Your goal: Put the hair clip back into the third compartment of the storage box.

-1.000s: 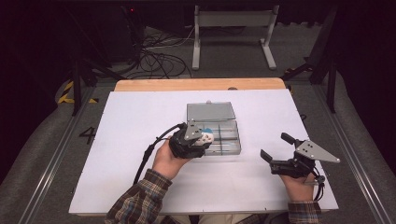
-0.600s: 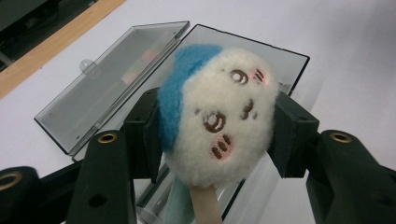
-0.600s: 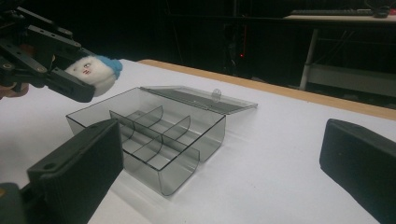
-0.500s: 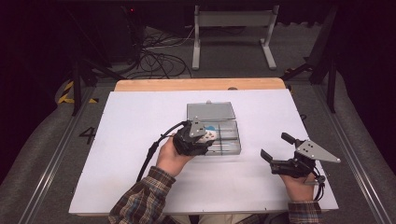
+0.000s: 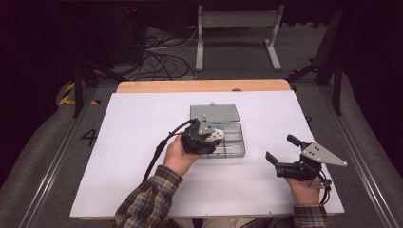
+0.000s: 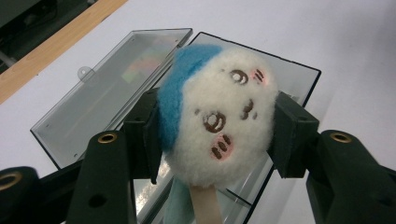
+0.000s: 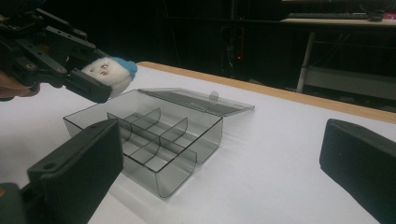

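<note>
At the middle of the white table [image 5: 119,142] sits a clear smoky plastic box [image 7: 154,135] with its hinged lid [image 7: 201,100] thrown open and lying flat toward twelve o'clock. Thin dividers split the box into several compartments, and those that can be seen from the right gripper view hold nothing. The left gripper [image 5: 205,137] hangs over the box's nine o'clock edge with its jaws closed on a small plush toy [image 6: 219,116], a white fluffy head with a blue patch, a stitched face and pink cheeks, which is held above the box rather than in any compartment. The right gripper [image 5: 290,159] rests at about four o'clock from the box, well apart from it, with its jaws spread wide and nothing between them.
</note>
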The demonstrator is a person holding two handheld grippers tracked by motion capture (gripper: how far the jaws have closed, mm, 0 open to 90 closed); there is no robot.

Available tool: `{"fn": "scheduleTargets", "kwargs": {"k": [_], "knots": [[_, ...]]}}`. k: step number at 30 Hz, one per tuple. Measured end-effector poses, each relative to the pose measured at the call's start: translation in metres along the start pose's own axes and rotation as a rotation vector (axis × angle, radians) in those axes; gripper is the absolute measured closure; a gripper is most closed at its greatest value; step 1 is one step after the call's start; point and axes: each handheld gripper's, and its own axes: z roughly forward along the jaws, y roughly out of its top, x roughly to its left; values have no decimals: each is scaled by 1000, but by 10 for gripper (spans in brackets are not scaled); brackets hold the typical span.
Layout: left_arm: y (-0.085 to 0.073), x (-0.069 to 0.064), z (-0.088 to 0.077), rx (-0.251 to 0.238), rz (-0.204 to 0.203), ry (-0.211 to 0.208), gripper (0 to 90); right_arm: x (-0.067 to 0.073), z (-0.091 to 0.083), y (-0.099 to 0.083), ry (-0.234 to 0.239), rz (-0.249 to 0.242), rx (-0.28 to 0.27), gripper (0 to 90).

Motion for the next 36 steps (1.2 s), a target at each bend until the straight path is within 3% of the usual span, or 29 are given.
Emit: {"fn": "scheduleTargets", "kwargs": {"k": [36], "knots": [[20,5,34,18,-11,21,449,-1,0,-1,-7,9,-4,1]]}}
